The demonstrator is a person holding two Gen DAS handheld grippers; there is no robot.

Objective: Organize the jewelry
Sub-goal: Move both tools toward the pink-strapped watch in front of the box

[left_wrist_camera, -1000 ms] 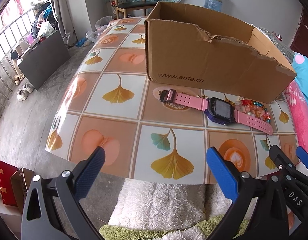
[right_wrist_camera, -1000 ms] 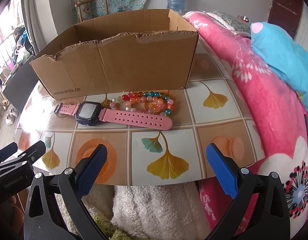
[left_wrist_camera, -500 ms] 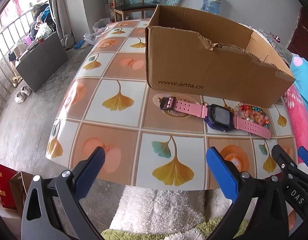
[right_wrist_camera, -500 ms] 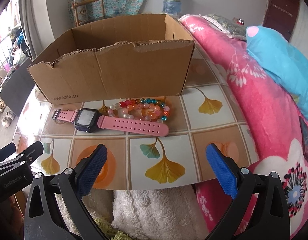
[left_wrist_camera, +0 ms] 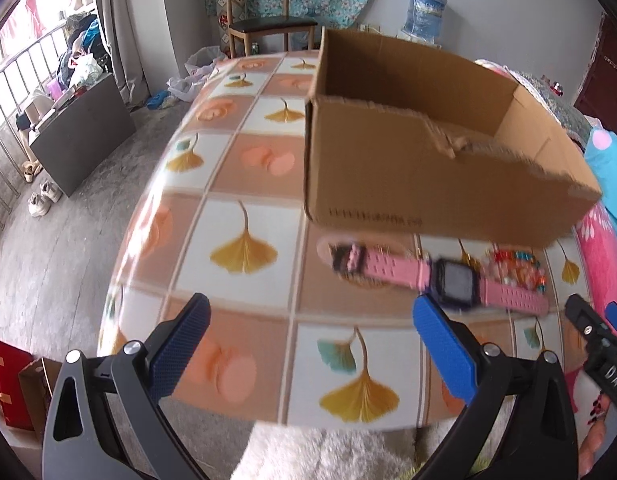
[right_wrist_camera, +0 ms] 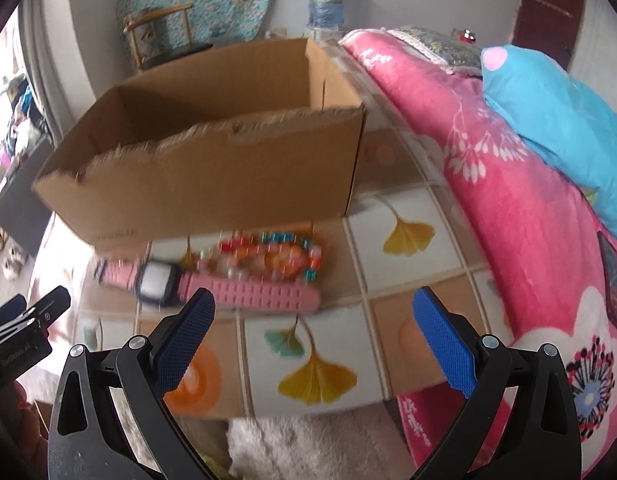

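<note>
Lying before the cardboard box [right_wrist_camera: 212, 176]: pink watch [right_wrist_camera: 212, 294], beaded bracelet [right_wrist_camera: 268, 254].

Each gripper is a black plastic frame with triangular cut-outs and round silver screws near the finger bases; the left gripper [left_wrist_camera: 308, 344] and the right gripper [right_wrist_camera: 312, 336] carry blue, cross-hatched finger pads [left_wrist_camera: 444, 348], and white lettering marks the black bodies

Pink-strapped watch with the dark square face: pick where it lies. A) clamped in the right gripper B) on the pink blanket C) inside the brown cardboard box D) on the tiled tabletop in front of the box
D: the pink-strapped watch lies flat on the tiled tabletop, before the brown cardboard box; both grippers are open and empty.
</note>
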